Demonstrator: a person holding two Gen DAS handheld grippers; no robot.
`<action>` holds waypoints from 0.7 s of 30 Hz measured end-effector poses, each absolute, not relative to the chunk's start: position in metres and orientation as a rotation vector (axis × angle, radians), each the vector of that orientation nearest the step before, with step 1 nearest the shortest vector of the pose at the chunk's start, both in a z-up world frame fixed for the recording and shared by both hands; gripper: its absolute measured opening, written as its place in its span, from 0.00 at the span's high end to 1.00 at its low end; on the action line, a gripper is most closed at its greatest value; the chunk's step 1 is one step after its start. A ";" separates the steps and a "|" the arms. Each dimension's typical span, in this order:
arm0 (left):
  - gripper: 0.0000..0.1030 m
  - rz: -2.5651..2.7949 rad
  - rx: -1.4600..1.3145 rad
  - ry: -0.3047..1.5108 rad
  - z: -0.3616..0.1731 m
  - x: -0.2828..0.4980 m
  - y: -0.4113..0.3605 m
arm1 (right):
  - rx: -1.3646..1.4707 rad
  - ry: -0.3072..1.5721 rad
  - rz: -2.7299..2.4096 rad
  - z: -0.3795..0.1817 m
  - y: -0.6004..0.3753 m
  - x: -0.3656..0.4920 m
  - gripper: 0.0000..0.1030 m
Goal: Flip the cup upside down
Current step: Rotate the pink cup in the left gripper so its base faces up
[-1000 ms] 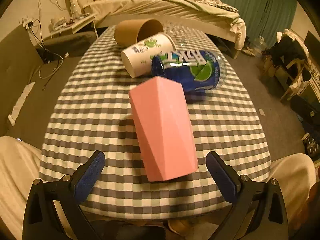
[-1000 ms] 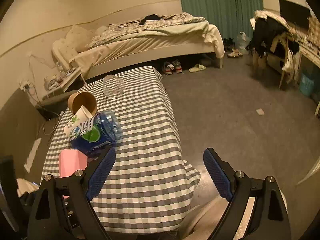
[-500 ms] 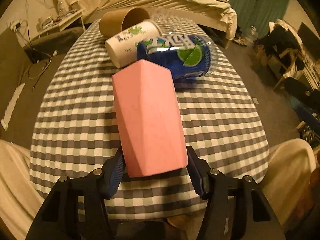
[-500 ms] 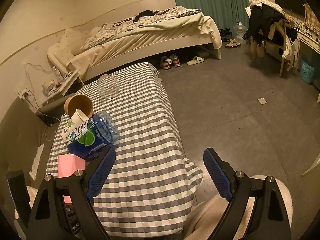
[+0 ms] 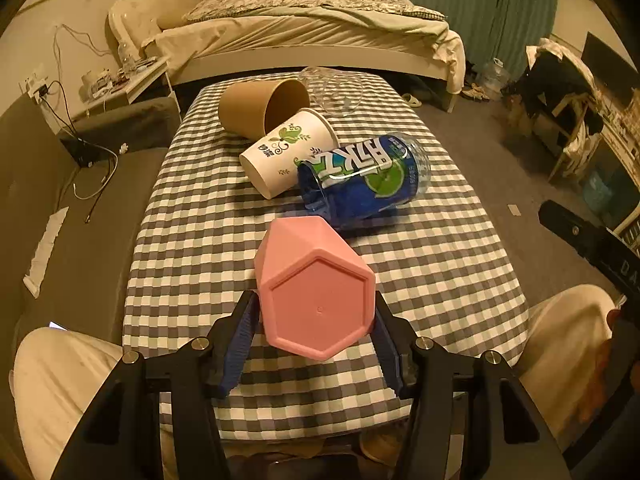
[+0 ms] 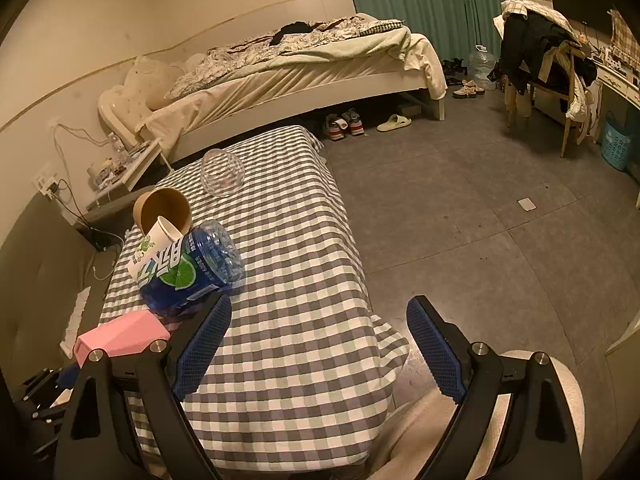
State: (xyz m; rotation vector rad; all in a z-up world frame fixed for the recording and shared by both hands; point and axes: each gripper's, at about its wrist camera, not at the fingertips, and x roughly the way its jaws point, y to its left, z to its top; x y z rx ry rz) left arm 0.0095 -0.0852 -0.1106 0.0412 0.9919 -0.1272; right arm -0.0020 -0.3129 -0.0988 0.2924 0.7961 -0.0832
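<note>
A pink faceted cup [image 5: 316,288] is held in my left gripper [image 5: 314,332], which is shut on its lower end. Its hexagonal base faces the left wrist camera and its mouth points away toward the table. It is lifted off the checked tablecloth [image 5: 440,264]. In the right wrist view the pink cup [image 6: 120,338] shows at the lower left, lying roughly level. My right gripper [image 6: 318,348] is open and empty, above the table's near right corner.
A blue transparent cup [image 5: 364,184], a white paper cup with green print [image 5: 288,152], a brown paper cup [image 5: 260,108] and a clear glass cup [image 5: 332,88] lie on their sides farther along the table. A bed stands beyond. My knees are at the table's near edge.
My left gripper closed on the pink cup, then lifted and tilted it, so its base now faces the camera. The right gripper stayed open and shifted only slightly.
</note>
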 end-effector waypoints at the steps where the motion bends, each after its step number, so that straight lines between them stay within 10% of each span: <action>1: 0.46 -0.126 0.045 0.989 -0.109 0.010 -0.085 | 0.293 0.795 -0.084 -0.099 -0.313 -0.003 0.13; 21: 0.46 -0.140 0.003 0.914 -0.086 0.032 -0.080 | 0.292 0.808 -0.088 -0.100 -0.315 -0.002 0.13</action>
